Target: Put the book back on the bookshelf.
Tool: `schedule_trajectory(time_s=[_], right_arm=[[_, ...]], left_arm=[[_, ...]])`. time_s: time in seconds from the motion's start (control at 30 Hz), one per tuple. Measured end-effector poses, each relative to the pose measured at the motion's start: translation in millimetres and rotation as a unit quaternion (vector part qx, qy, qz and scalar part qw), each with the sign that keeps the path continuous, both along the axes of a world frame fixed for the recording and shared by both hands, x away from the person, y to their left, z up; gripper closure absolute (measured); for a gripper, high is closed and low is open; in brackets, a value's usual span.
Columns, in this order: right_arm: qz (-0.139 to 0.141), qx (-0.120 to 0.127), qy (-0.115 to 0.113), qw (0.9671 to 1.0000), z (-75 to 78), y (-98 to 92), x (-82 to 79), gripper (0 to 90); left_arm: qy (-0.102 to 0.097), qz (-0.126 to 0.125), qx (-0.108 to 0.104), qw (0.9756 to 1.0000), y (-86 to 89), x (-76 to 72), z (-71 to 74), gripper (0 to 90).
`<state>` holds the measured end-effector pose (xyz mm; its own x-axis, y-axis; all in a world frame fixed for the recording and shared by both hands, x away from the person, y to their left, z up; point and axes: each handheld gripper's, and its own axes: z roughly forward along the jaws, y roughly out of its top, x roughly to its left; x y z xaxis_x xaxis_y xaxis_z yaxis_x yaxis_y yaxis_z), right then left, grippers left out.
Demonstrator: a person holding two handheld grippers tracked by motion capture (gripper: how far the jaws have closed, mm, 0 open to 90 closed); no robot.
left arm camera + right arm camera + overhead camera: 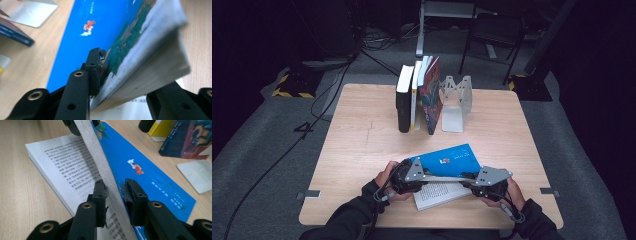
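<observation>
Pale wood-grain table (362, 145), high view: blue-covered book (447, 162) open at the near edge, long axis crosswise. Left gripper (120, 75) view: jaws clamp its raised wad of pages. Right gripper (115, 192) view: likewise clamped, printed page flat.

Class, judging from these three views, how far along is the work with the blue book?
Done: three books stand beside the metal bookend. In hand: the left gripper and right gripper each clamp the raised part of the blue book, which lies open with a printed page showing. Left, probably: closing it and standing it with the row.
</observation>
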<state>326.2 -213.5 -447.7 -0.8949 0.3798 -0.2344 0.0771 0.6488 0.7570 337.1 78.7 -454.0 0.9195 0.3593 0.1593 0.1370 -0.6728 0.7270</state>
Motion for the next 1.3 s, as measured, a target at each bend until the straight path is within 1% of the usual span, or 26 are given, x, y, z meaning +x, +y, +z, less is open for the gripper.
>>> schedule_trajectory(time_s=[0.03,0.07,0.1,0.13,0.17,0.2,0.23,0.27,0.33,0.37,0.4,0.47,0.5,0.53,0.6,0.7,0.77,0.83,0.9,0.97,1.03,1.13,1.17,1.2,1.27,1.3], right_arm=[[0.000,0.004,0.005,1.0000,-0.8,-1.0,0.7,66.7],[0.000,0.004,0.005,1.0000,-0.8,-1.0,0.7,66.7],[-0.004,0.015,0.020,0.9997,-3.0,-6.3,4.7,60.9],[-0.014,0.008,0.022,0.9996,-4.0,-9.8,6.7,57.5],[-0.014,0.008,0.022,0.9996,-4.0,-9.8,6.7,57.5],[-0.033,0.010,0.028,0.9990,-6.7,-23.5,12.9,49.8],[-0.039,0.017,0.034,0.9985,-7.7,-29.0,15.2,48.3],[-0.039,0.017,0.034,0.9985,-7.7,-29.0,15.2,48.3],[-0.060,0.041,0.047,0.9963,-11.9,-44.6,21.7,46.2],[-0.060,0.052,0.052,0.9955,-13.7,-47.6,23.4,45.6],[-0.059,0.055,0.051,0.9955,-14.4,-47.9,23.8,45.9],[-0.052,0.050,0.034,0.9968,-13.3,-44.9,22.4,49.0],[-0.049,0.050,0.027,0.9972,-12.7,-44.0,20.9,52.8],[-0.044,0.055,0.022,0.9973,-12.6,-43.4,19.8,55.5],[-0.030,0.051,0.019,0.9981,-13.6,-39.9,18.3,60.7],[-0.022,0.026,-0.001,0.9994,-11.4,-28.9,11.6,65.9],[-0.024,0.026,-0.004,0.9994,-9.0,-25.6,9.0,67.0],[-0.026,0.025,-0.002,0.9994,-5.6,-22.4,6.1,67.8],[-0.025,0.026,0.000,0.9994,-3.1,-18.3,2.0,68.8],[-0.021,0.021,0.000,0.9996,-1.3,-13.7,-2.3,69.7],[-0.018,0.021,0.000,0.9996,0.1,-11.4,-4.1,70.1],[-0.007,0.013,-0.008,0.9999,5.8,-2.7,-10.2,71.0],[-0.003,0.013,-0.009,0.9999,7.0,-0.7,-11.6,71.1],[0.002,0.013,-0.010,0.9999,7.5,0.7,-12.0,71.0],[0.026,0.021,-0.009,0.9994,5.9,3.1,-11.0,68.0],[0.035,0.031,-0.006,0.9989,3.6,1.9,-8.0,62.7]], left_arm=[[-0.004,-0.007,0.007,0.9999,0.6,0.2,-0.4,68.8],[-0.004,-0.007,0.007,0.9999,0.6,0.2,-0.4,69.4],[0.002,-0.006,-0.001,1.0000,1.9,1.2,-0.6,69.4],[0.004,-0.006,-0.004,1.0000,3.3,2.1,-0.6,69.6],[0.004,-0.006,-0.004,1.0000,3.3,2.1,-0.6,70.0],[0.009,-0.007,-0.009,0.9999,5.3,3.3,-0.7,70.3],[0.010,-0.010,-0.009,0.9999,8.2,4.4,-0.3,70.7],[0.010,-0.010,-0.009,0.9999,8.2,4.4,-0.3,71.1],[0.007,-0.016,-0.013,0.9998,10.9,4.9,-0.5,71.6],[0.007,-0.020,-0.013,0.9997,12.3,5.8,-0.7,71.9],[0.009,-0.021,-0.015,0.9996,13.7,6.7,-1.0,72.1],[0.010,-0.022,-0.016,0.9996,18.3,8.9,-0.1,72.1],[0.014,-0.020,-0.021,0.9995,22.3,11.0,0.4,72.1],[0.018,-0.020,-0.023,0.9994,25.2,12.8,0.3,71.7],[0.025,-0.018,-0.023,0.9993,30.3,16.3,-0.4,70.5],[0.024,-0.008,-0.016,0.9996,34.8,15.9,0.4,67.3],[0.012,0.004,-0.008,0.9999,34.8,10.2,3.5,64.2],[0.001,0.009,-0.003,1.0000,33.2,2.0,8.8,60.2],[-0.003,0.003,-0.003,1.0000,31.6,-5.1,14.3,58.7],[-0.012,0.007,0.009,0.9999,29.4,-10.0,16.5,61.2],[-0.009,0.008,0.010,0.9999,30.5,-9.5,15.4,63.6],[-0.004,0.008,0.024,0.9997,36.9,-6.3,11.8,67.3],[-0.004,0.004,0.025,0.9997,38.7,-5.4,11.2,68.0],[0.003,0.003,0.019,0.9998,42.5,-3.6,10.3,68.2],[0.012,0.000,0.020,0.9997,47.1,-1.0,7.5,68.3],[0.014,0.000,0.020,0.9997,48.1,-0.2,6.4,68.3]])
